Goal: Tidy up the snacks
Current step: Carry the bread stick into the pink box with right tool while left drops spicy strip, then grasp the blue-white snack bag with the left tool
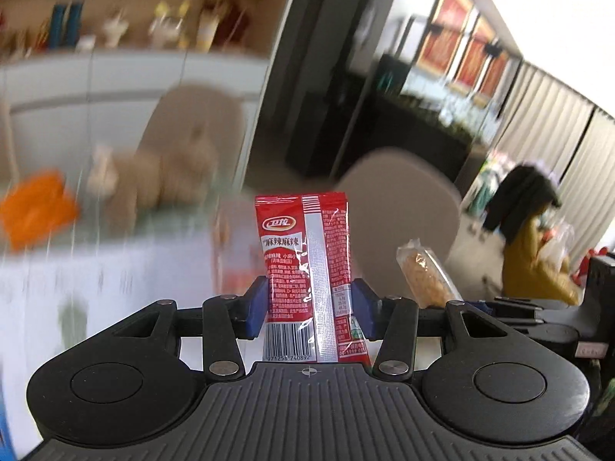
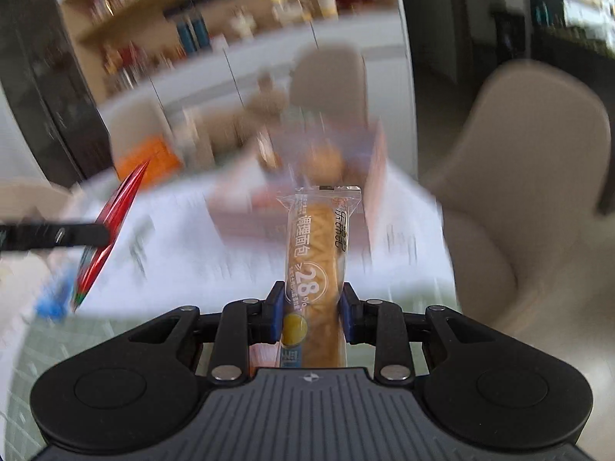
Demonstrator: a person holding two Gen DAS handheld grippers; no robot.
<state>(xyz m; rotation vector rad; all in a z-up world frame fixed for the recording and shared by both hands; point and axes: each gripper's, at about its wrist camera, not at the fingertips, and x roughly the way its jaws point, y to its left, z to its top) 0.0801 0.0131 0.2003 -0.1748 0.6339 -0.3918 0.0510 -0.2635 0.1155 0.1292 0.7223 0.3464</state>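
My left gripper [image 1: 309,307] is shut on a red spicy-snack packet [image 1: 307,261], held upright above the white table. The packet also shows edge-on in the right wrist view [image 2: 111,226]. My right gripper [image 2: 311,315] is shut on a clear-wrapped bread stick [image 2: 315,269], also upright; it shows in the left wrist view [image 1: 426,280] to the right of the red packet. Ahead of the bread stick stands a blurred pink box [image 2: 300,192] on the table.
The white table [image 2: 184,238] is motion-blurred. An orange pack [image 1: 38,207] lies at its far left. A beige plush toy [image 1: 169,169] and beige chairs [image 2: 534,146] stand behind the table. Shelves with bottles line the back wall. A person in yellow [image 1: 534,261] sits at right.
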